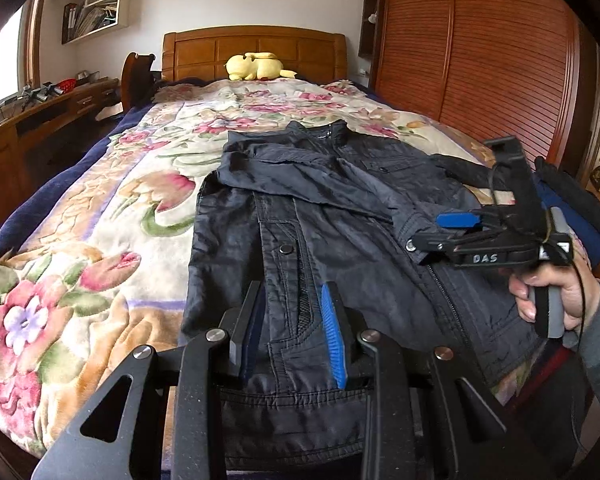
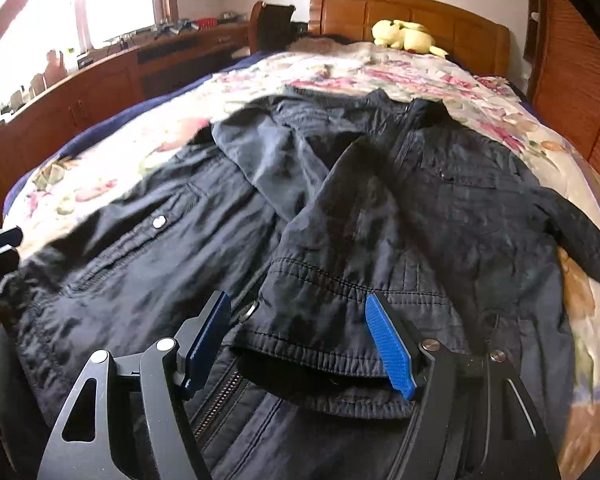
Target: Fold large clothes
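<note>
A dark jacket (image 1: 340, 216) lies front up on the floral bedspread (image 1: 100, 240), collar toward the headboard, its left sleeve folded across the chest. My left gripper (image 1: 294, 300) hangs open just above the jacket's lower front, beside a snap pocket. My right gripper (image 2: 300, 308) is open, its blue pads either side of the folded sleeve's cuff (image 2: 320, 320), which lies over the zipper. The right gripper also shows in the left wrist view (image 1: 428, 236), held by a hand at the jacket's right edge. The jacket fills the right wrist view (image 2: 460, 208).
A yellow plush toy (image 1: 256, 66) sits by the wooden headboard (image 1: 256, 46). A wooden desk (image 1: 40, 120) runs along the left of the bed. A slatted wardrobe (image 1: 480, 60) stands to the right. Dark and blue clothes (image 1: 572, 208) are piled at the bed's right edge.
</note>
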`<state>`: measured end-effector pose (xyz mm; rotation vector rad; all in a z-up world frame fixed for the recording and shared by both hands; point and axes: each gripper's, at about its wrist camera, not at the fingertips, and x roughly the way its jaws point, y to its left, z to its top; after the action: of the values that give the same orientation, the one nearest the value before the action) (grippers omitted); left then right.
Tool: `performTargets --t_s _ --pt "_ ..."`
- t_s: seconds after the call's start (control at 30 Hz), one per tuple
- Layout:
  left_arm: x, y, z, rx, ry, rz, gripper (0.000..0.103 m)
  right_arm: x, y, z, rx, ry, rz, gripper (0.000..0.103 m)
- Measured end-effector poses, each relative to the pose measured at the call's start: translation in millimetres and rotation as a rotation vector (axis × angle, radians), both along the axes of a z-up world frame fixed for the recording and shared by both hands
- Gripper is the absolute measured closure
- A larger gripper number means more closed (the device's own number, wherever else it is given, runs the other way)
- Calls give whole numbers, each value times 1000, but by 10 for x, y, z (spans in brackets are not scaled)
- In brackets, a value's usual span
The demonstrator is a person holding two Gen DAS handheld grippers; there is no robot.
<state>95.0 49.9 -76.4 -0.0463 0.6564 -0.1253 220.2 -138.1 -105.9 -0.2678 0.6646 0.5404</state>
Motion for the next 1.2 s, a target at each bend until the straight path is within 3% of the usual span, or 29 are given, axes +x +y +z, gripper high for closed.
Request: performTargets --t_s 0.13,0.47,0.5,0.53,0.57,0.6,0.77,0.93,1.03,1.1,1.2 --pt "1 -2 -7 0 3 3 73 91 69 -97 -23 14 -2 31" --pt "-1 -41 -32 -3 12 -1 73 169 10 -217 44 33 7 34" --pt "-3 -52 -37 -3 13 -4 73 148 4 -206 49 33 18 52" --pt "-3 -62 -40 -3 14 -7 73 125 -8 -178 50 25 21 62" --pt "-7 -75 -42 -3 14 -11 73 103 -17 -139 41 6 15 82" --pt "-6 -89 -44 -3 15 -14 73 80 -36 -90 37 -13 8 89" --pt "9 -155 -53 -6 17 -29 73 37 -399 286 140 -88 -65 90" --pt "3 -233 -35 -4 17 -49 73 191 -788 399 164 -71 -173 90" --pt "5 -289 -32 -1 19 -59 73 286 -949 382 136 -44 -246 74" --pt "13 -316 -33 0 21 -65 73 267 -1077 386 147 -62 -292 56" --pt "18 -347 -35 -1 23 -70 73 195 -1178 364 184 -58 -311 44"
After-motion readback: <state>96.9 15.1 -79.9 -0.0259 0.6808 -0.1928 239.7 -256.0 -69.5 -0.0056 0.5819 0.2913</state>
